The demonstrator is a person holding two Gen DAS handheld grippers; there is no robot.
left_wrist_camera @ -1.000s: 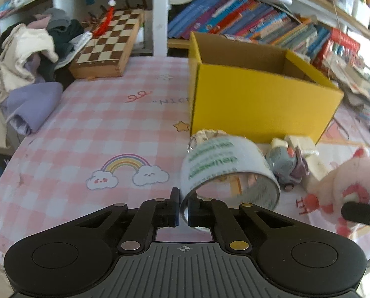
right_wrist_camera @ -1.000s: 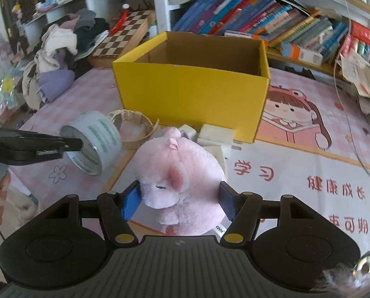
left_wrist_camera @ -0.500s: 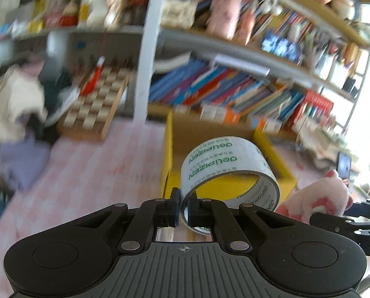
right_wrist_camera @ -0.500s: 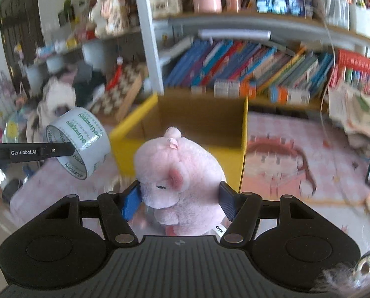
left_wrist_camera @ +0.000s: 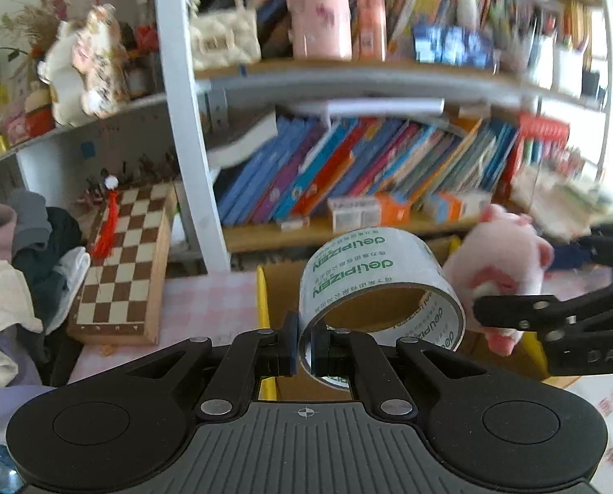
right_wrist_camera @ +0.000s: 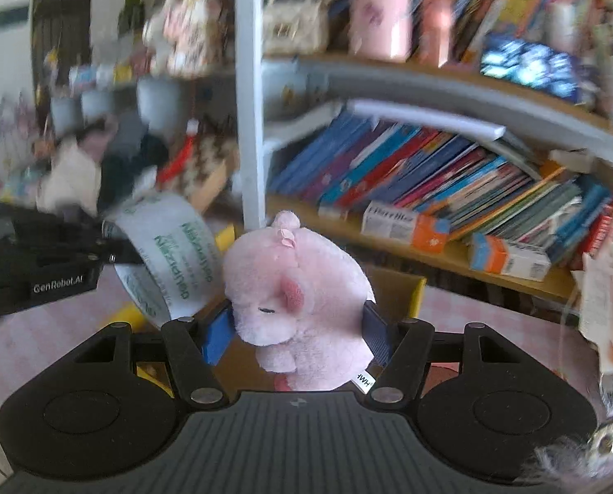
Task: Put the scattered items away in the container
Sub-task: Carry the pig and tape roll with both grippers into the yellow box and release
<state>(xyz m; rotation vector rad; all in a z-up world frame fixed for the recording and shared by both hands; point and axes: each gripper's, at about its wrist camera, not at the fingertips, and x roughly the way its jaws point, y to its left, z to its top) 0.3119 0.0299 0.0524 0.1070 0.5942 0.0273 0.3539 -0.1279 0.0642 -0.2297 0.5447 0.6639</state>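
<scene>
My left gripper (left_wrist_camera: pixel 303 343) is shut on the wall of a clear tape roll (left_wrist_camera: pixel 372 271) with green print, held up in the air. Below and behind the roll lies the open yellow cardboard box (left_wrist_camera: pixel 261 300), its brown inside showing. My right gripper (right_wrist_camera: pixel 296 329) is shut on a pink plush pig (right_wrist_camera: pixel 302 288), squeezed between its blue pads. In the left wrist view the pig (left_wrist_camera: pixel 508 263) hangs just right of the tape, over the box. In the right wrist view the tape roll (right_wrist_camera: pixel 170 263) sits close on the pig's left, with a corner of the box (right_wrist_camera: pixel 413 292) behind.
A bookshelf (left_wrist_camera: pixel 368 173) full of leaning books runs behind the box. A wooden chessboard (left_wrist_camera: pixel 121 271) lies at the left on the pink checked tablecloth (left_wrist_camera: pixel 207 300). A heap of clothes (left_wrist_camera: pixel 14 271) fills the far left. A white shelf post (left_wrist_camera: pixel 187 123) stands behind.
Both grippers rose off the table and moved toward the box, carrying the tape roll and the pig. The pig and tape have drawn closer together. Views now tilt up toward the shelves.
</scene>
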